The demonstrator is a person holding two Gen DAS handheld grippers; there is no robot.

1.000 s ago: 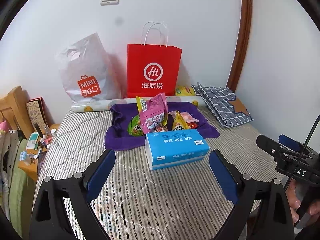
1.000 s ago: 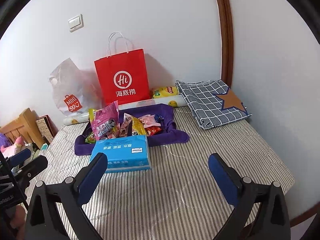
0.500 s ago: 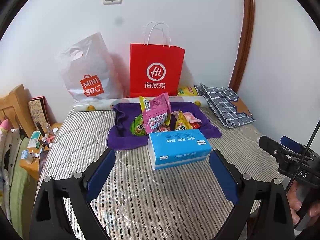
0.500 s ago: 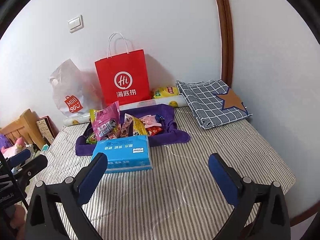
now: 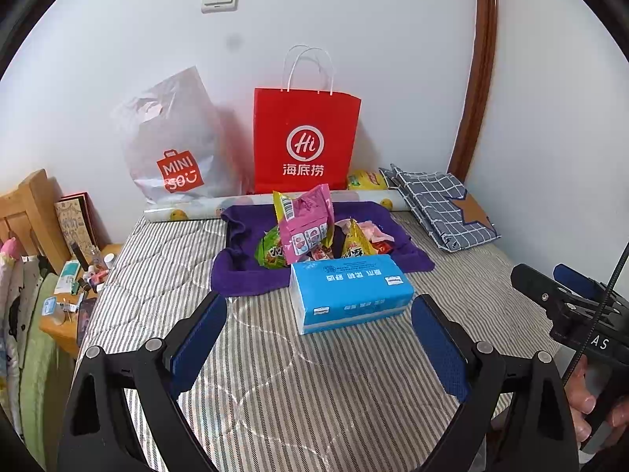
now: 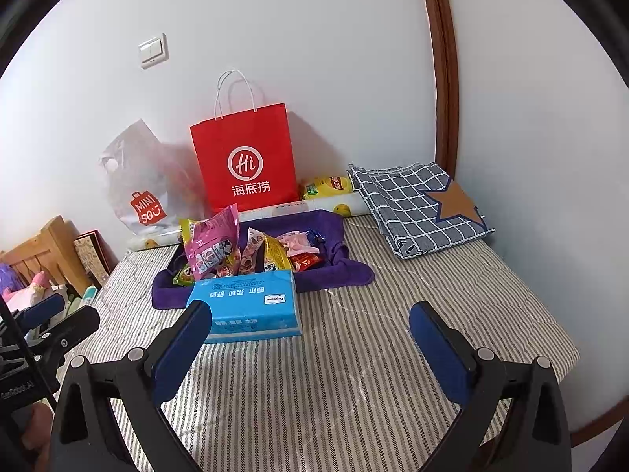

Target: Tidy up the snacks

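Toward the far edge of the striped mattress [image 5: 314, 393], near the wall: snack packets [image 5: 304, 228] heaped on a purple cloth [image 5: 243, 275], blue tissue pack [image 5: 350, 293] touching the cloth's near edge. Against the wall, red paper bag [image 5: 306, 137] beside a white plastic bag [image 5: 173, 145]. Over the near edge: left gripper [image 5: 318, 346] spread wide, holding nothing; right gripper [image 6: 310, 348] likewise wide, holding nothing.

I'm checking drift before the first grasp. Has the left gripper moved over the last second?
Yes. In its own view the tissue pack and red bag slid slightly right, so the left gripper turned or shifted slightly left.
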